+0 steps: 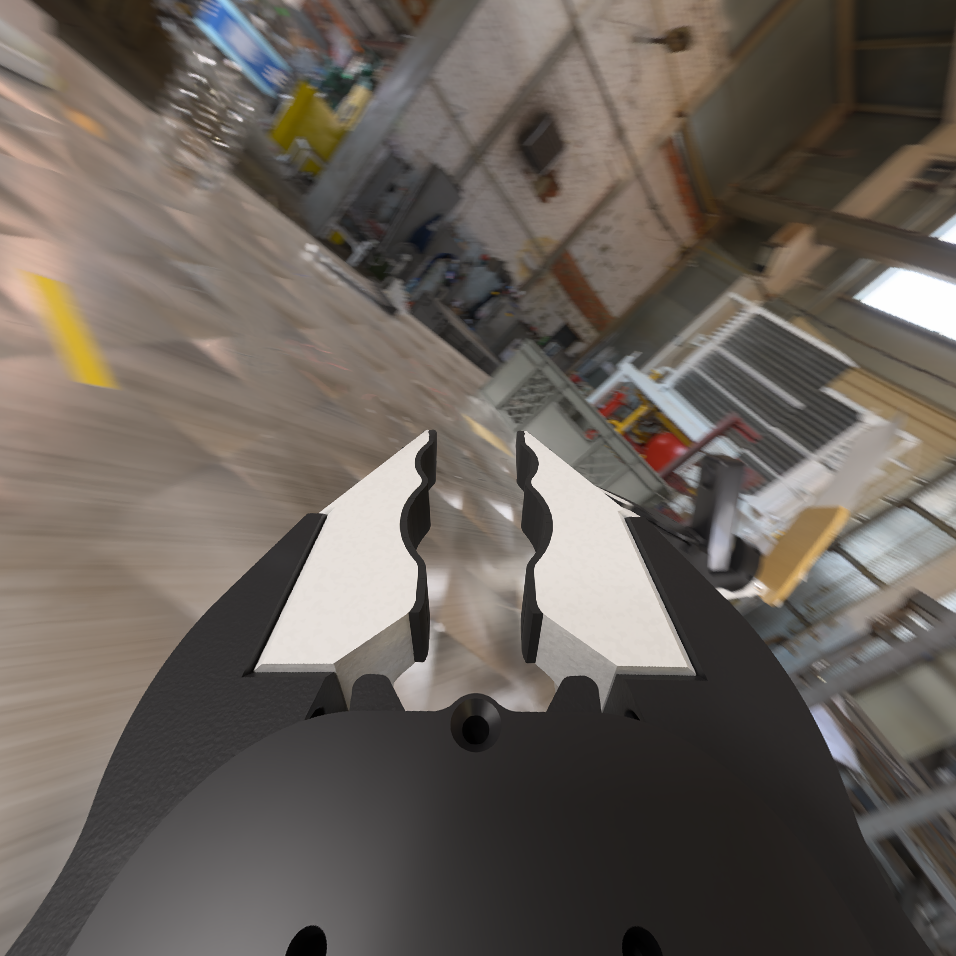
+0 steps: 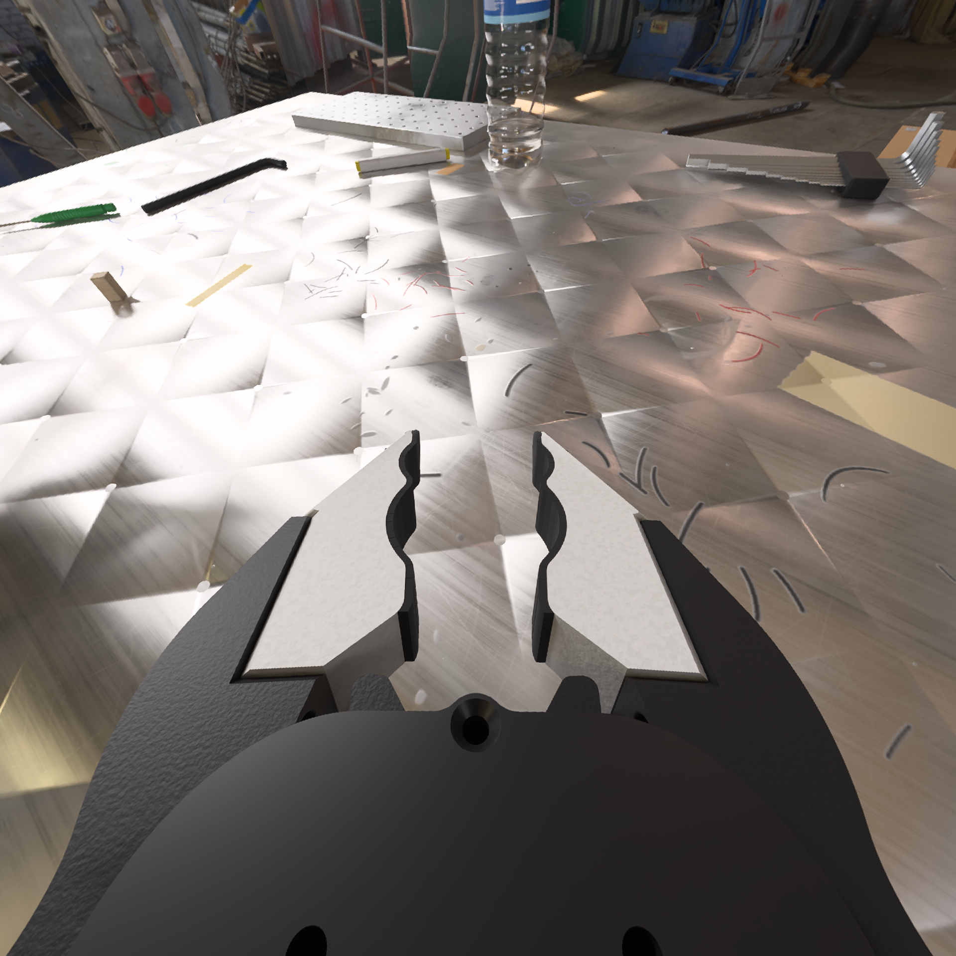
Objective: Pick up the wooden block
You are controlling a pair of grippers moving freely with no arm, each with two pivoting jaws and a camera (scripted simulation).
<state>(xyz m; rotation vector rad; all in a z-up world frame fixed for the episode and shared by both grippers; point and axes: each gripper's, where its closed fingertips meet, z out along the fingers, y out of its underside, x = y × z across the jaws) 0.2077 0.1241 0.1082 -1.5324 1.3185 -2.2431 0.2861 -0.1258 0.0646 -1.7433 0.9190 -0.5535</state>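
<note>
The wooden block (image 2: 108,292) is a small tan piece on the shiny metal table (image 2: 465,310), far off to the left in the right wrist view. My right gripper (image 2: 476,439) is open and empty. It hovers over the table's near middle, well apart from the block. My left gripper (image 1: 476,439) is open and empty too. Its view is tilted and faces the workshop hall, and the block does not show there. A dark gripper-like shape (image 1: 721,522) shows at the right of the left wrist view.
At the back of the table are a clear water bottle (image 2: 514,103), a perforated metal plate (image 2: 393,121) and a white tube (image 2: 403,159). A black hex key (image 2: 212,186) and a green tool (image 2: 77,214) lie back left. A hex key set (image 2: 853,165) lies back right, and a tan sheet (image 2: 879,408) at the right edge.
</note>
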